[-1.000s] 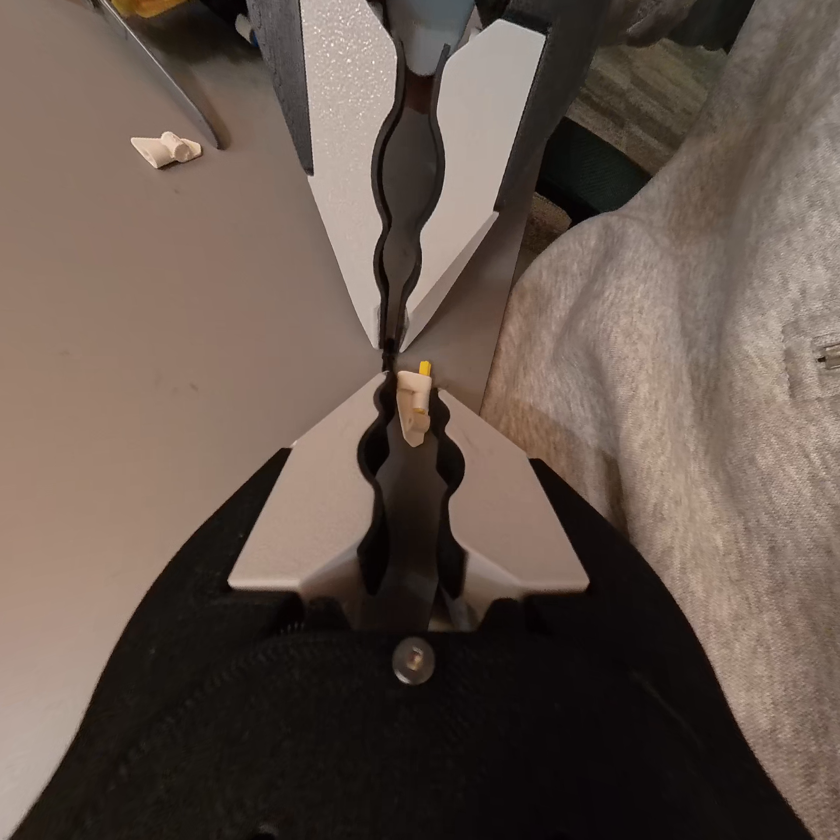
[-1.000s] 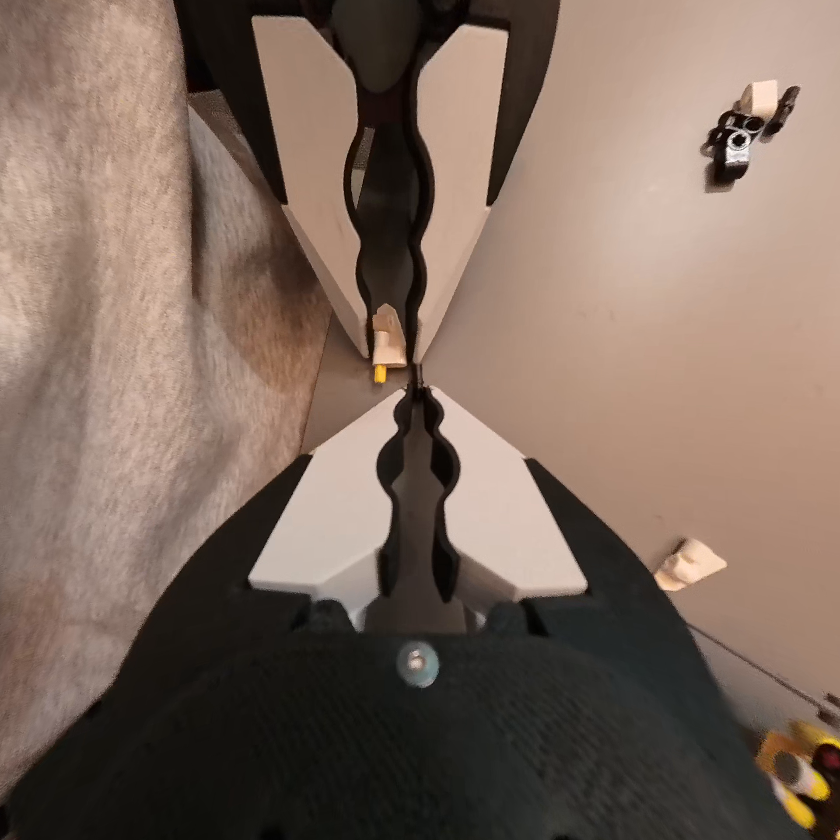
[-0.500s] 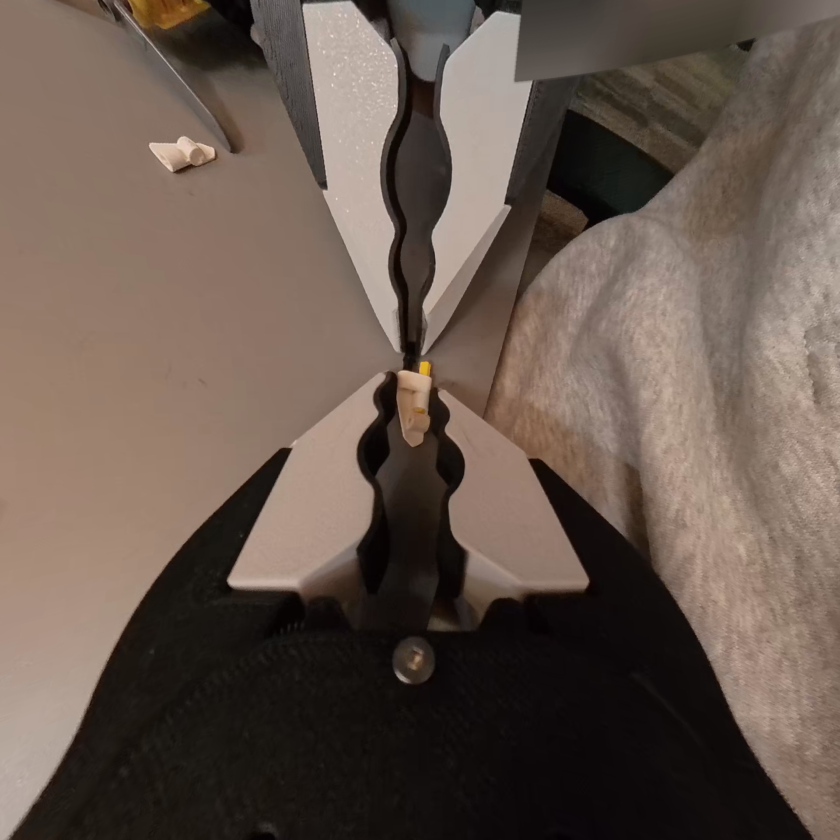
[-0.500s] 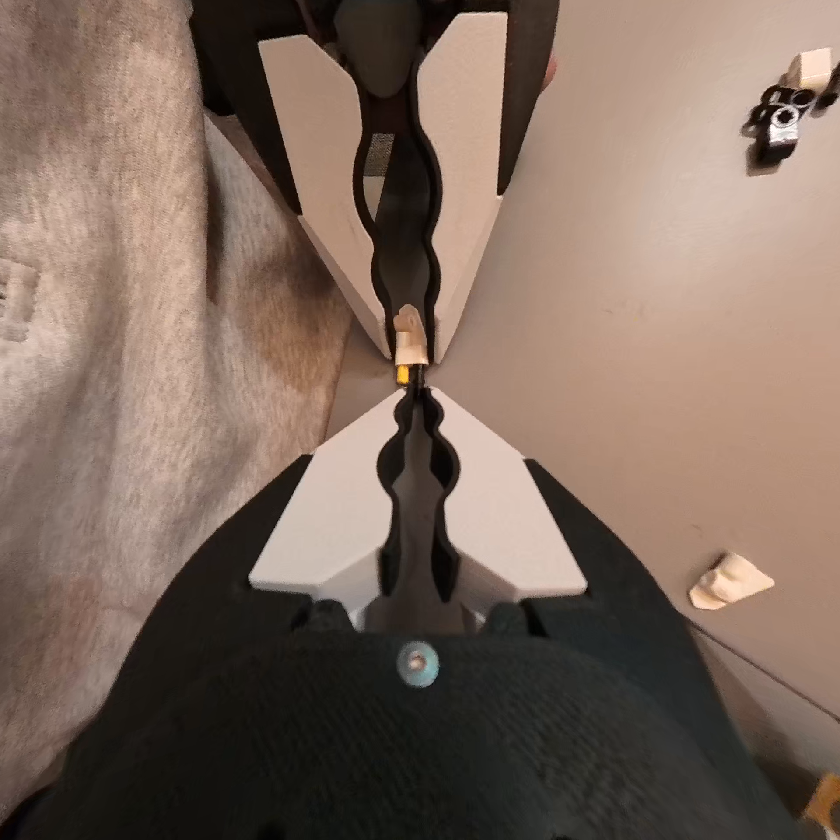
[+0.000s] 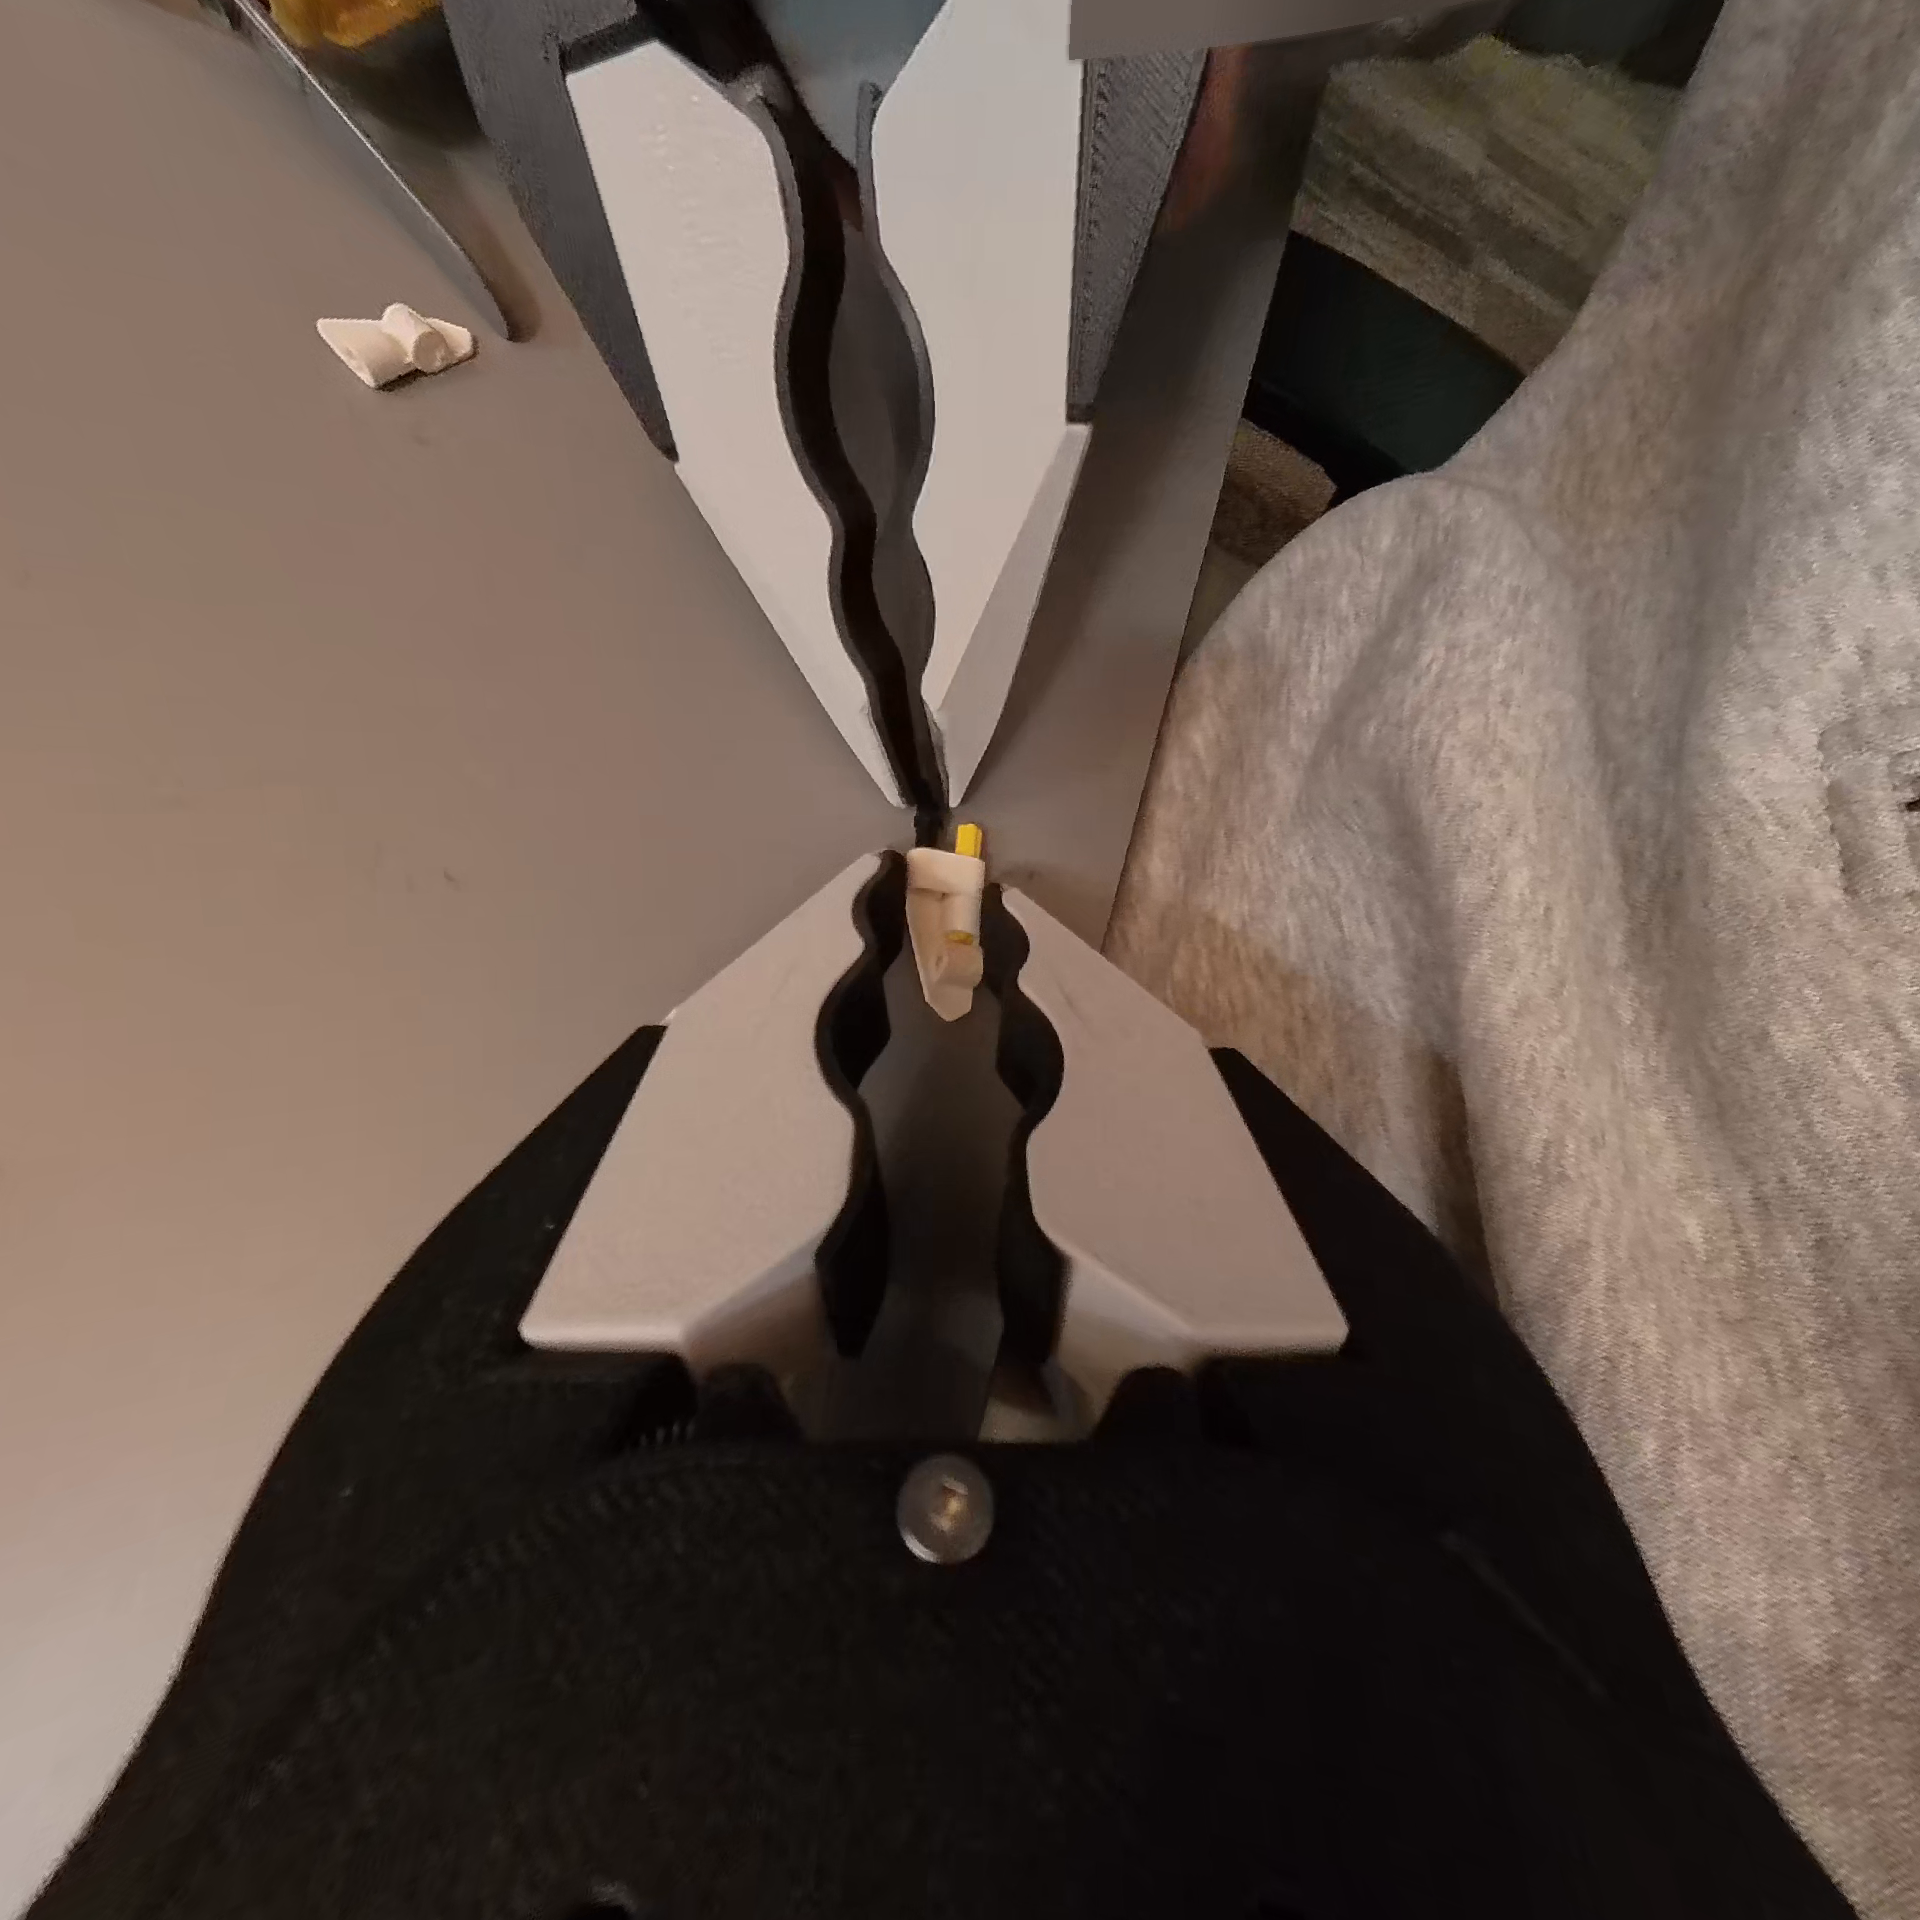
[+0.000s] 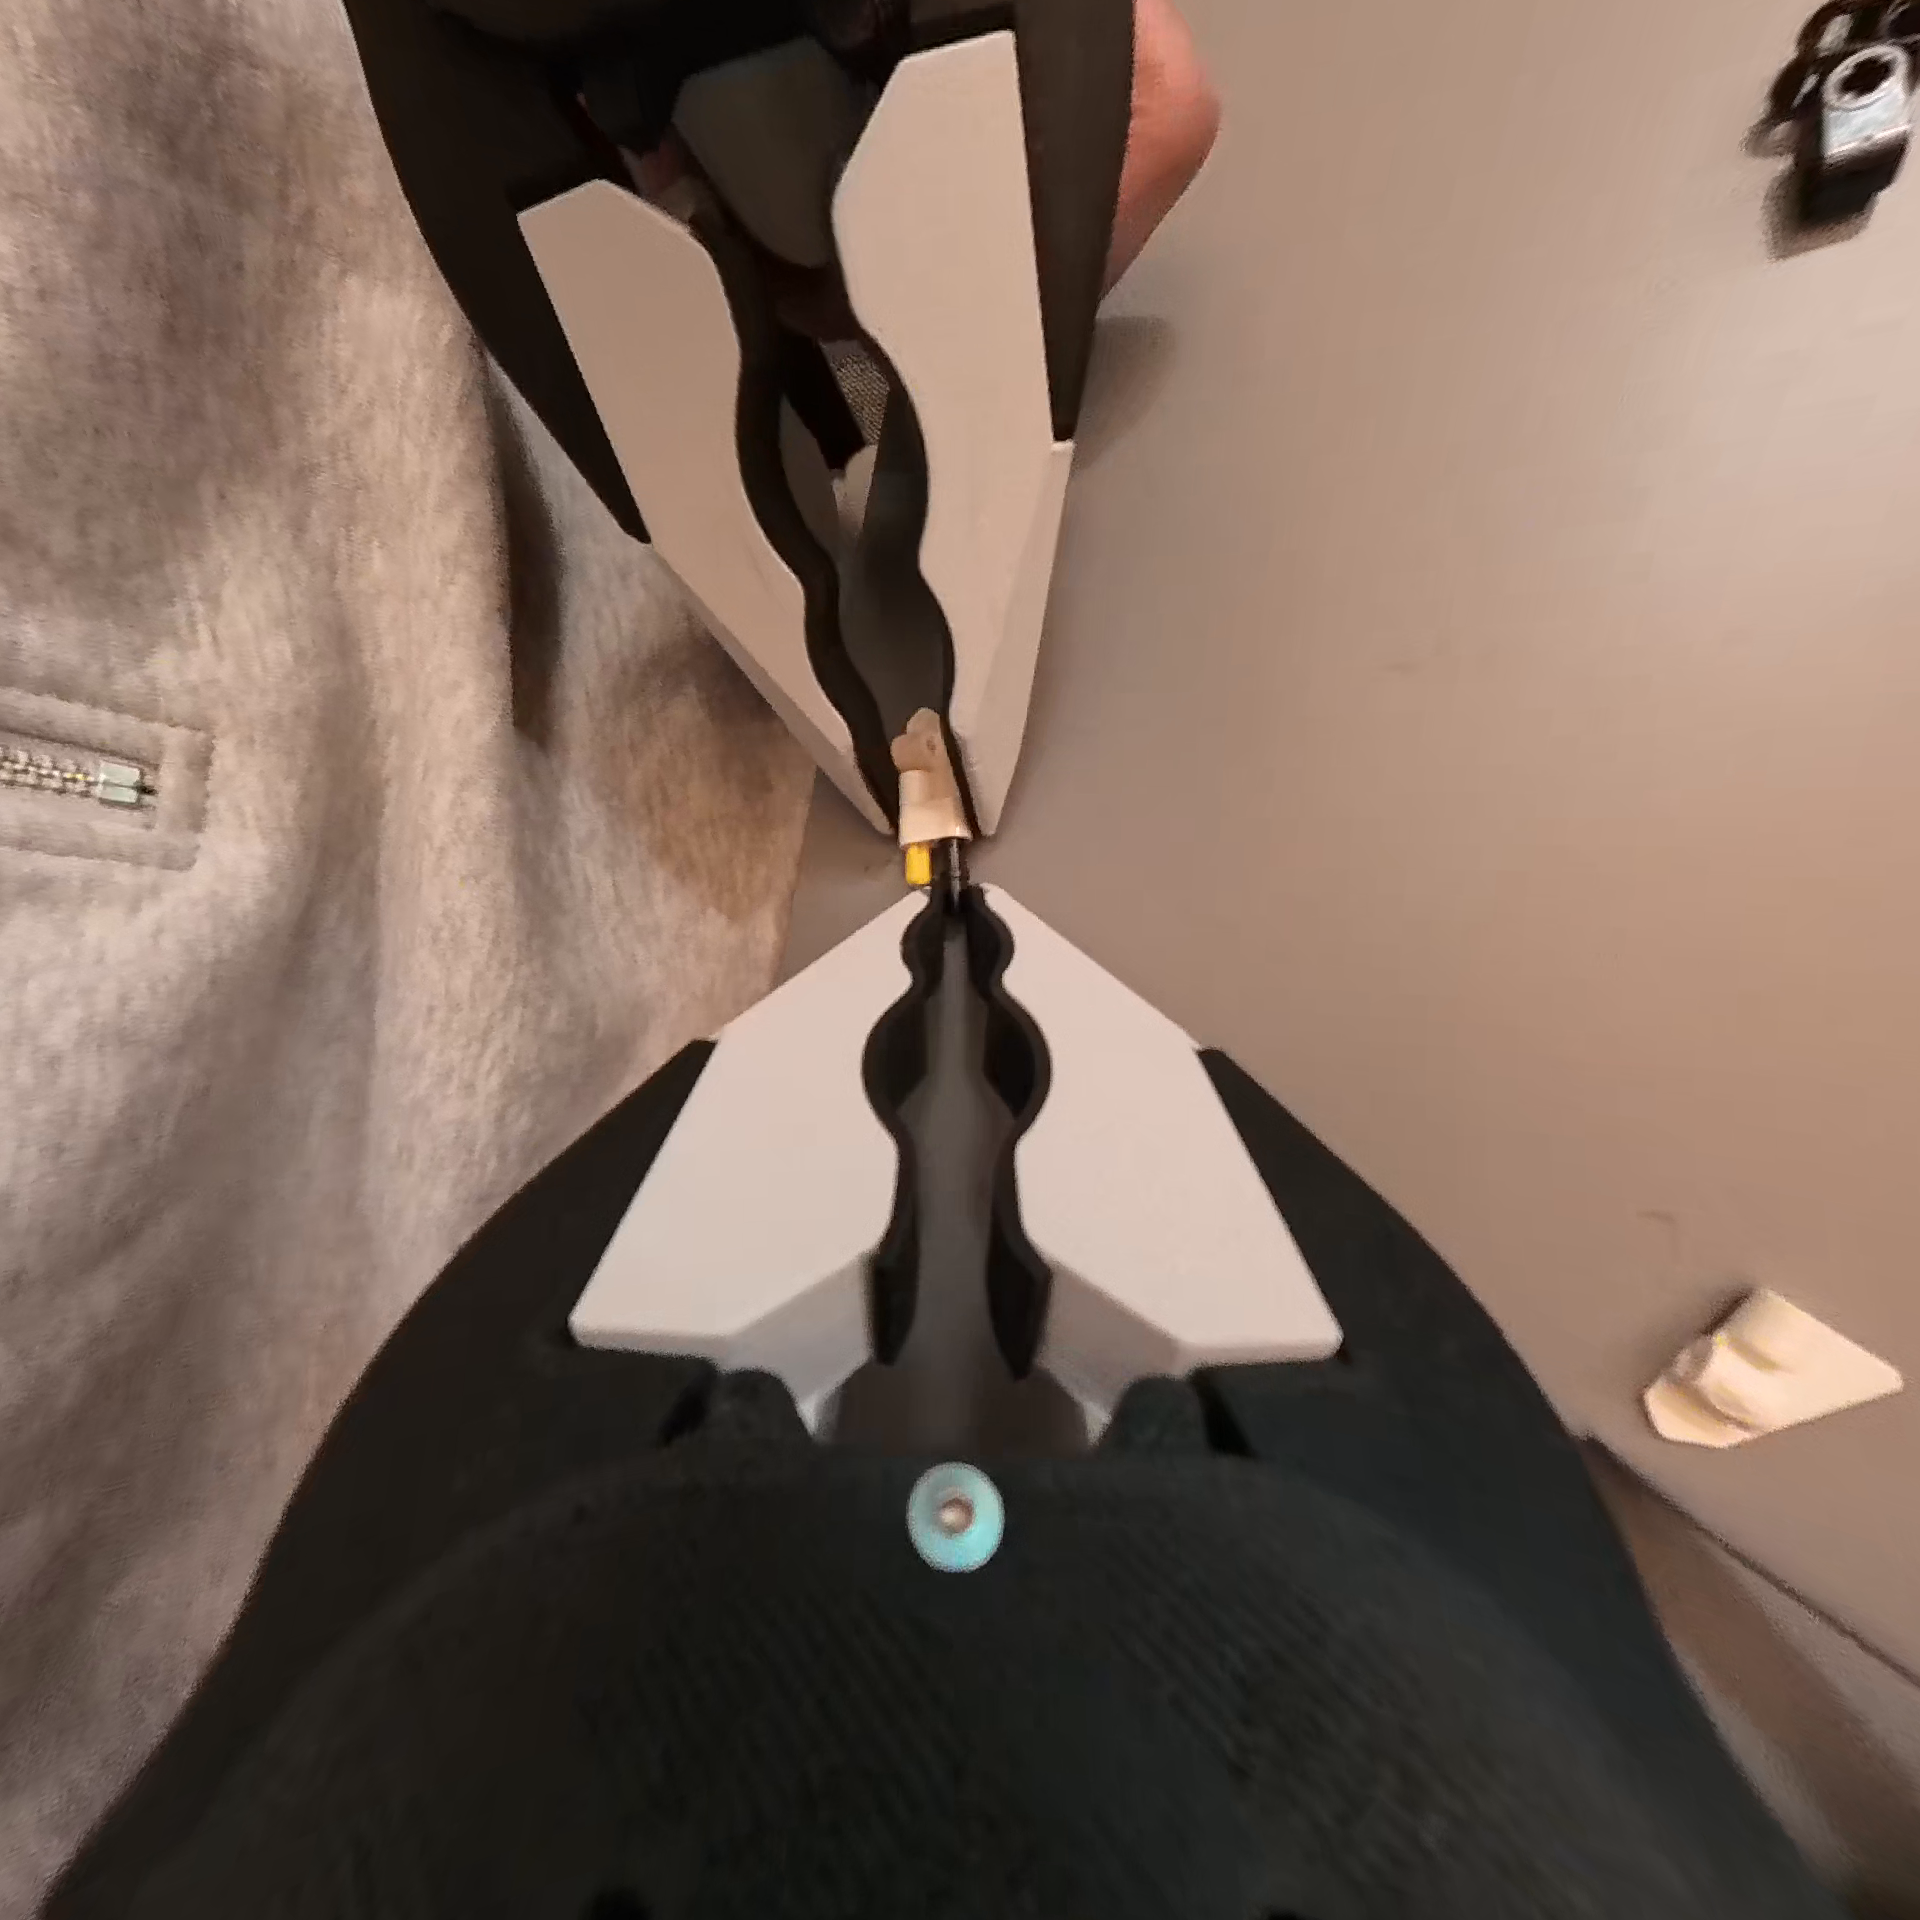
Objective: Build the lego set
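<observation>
My left gripper [image 5: 940,883] is shut on a small white lego piece [image 5: 943,935] with a yellow pin [image 5: 968,840] sticking out past its tips. My right gripper [image 6: 951,902] is shut on a thin black pin [image 6: 951,871]. The two grippers meet tip to tip above the near edge of the grey table [image 5: 312,831]. The black pin's end sits right beside the yellow pin [image 6: 916,862], against the front of the white piece [image 6: 925,795]. The right gripper [image 5: 920,795] shows from above in the left wrist view, and the left gripper [image 6: 935,821] in the right wrist view.
A loose white piece [image 5: 395,346] lies on the table at the far left. A white wedge piece [image 6: 1766,1371] and a black and grey assembly [image 6: 1860,135] lie on the table to the right. A person's grey sweatshirt [image 5: 1558,935] is close beside the grippers. The grippers are tip to tip, or close to it.
The two grippers have come into line: the black pin moved from beside the white piece's left edge to its front, next to the yellow pin. Both stay shut.
</observation>
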A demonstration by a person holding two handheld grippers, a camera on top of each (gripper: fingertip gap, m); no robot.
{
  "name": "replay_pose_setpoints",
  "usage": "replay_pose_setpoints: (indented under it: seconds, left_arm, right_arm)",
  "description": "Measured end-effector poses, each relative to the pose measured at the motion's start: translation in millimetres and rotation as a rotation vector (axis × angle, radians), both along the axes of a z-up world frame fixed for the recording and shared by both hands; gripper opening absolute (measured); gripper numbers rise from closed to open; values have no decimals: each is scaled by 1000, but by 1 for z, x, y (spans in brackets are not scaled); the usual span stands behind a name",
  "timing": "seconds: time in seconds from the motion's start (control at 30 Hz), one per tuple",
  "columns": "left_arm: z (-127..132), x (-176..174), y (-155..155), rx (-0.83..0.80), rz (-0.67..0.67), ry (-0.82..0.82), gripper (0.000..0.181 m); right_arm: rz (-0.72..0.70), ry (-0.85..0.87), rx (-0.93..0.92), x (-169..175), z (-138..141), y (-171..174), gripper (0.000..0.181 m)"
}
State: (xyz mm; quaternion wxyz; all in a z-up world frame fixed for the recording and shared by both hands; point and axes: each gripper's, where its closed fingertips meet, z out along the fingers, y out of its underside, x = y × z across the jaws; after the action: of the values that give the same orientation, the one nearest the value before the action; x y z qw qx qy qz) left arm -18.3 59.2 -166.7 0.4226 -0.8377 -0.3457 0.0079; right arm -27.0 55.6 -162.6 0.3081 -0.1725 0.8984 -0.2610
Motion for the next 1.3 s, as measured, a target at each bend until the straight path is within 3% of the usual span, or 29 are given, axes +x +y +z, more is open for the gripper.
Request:
replay_pose_setpoints:
  seconds: [0.5,1.0,1.17,1.23,1.3]
  left_arm:
    - [1,1,0,12,-5,-23,13]
    - [1,2,1,-11,2,-32,13]
    - [1,2,1,-28,-4,-34,13]
    - [1,1,5,-14,-2,-36,13]
    - [1,1,5,-10,-15,-30,13]
  right_arm:
    - [85,253,-156,1,-1,-2,1]
    - [-125,-235,161,3,1,-1,0]
    - [-150,-238,166,5,1,-1,0]
    - [-164,-284,100,8,14,-9,0]
    - [-141,-216,106,7,12,-7,0]
